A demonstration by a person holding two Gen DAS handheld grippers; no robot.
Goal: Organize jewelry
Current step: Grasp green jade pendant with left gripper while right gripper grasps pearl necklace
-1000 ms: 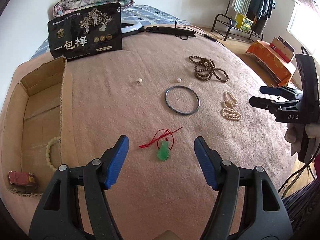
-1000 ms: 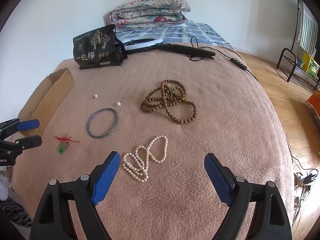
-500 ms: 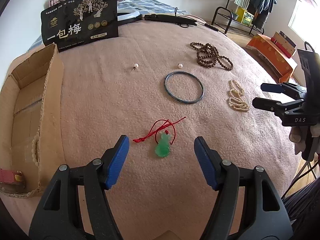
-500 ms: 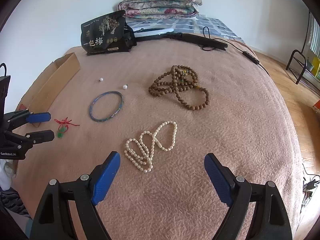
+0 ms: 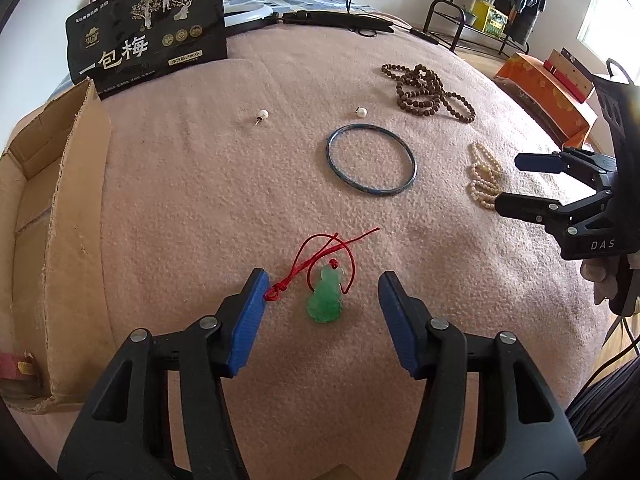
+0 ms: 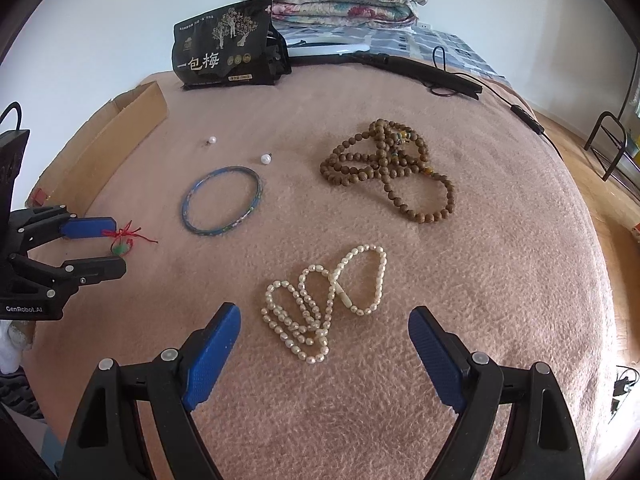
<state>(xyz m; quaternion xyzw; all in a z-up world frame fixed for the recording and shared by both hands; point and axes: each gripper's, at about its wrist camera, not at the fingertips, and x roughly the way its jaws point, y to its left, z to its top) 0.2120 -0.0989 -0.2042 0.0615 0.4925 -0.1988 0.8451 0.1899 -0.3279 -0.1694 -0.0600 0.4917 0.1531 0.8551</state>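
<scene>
Left gripper [image 5: 322,304] wide open, holding nothing, straddling the small green jade-like pendant on thin red cord [image 5: 325,300] lying flat on the pink fuzzy blanket [image 5: 240,184]. Pendant looks light, hard, smooth, probably slippery and chip-prone; cord limp. Best pinch across the stone's body, not the string. Right gripper [image 6: 324,344] also wide open and empty, over the white pearl bead strand [image 6: 320,304]. Brown cardboard box [image 5: 52,216] at left.

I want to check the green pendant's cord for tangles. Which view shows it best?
The left wrist view: the green pendant lies close between the open left gripper fingers, red cord loops clear. In the right wrist view it is small and partly hidden.
</scene>
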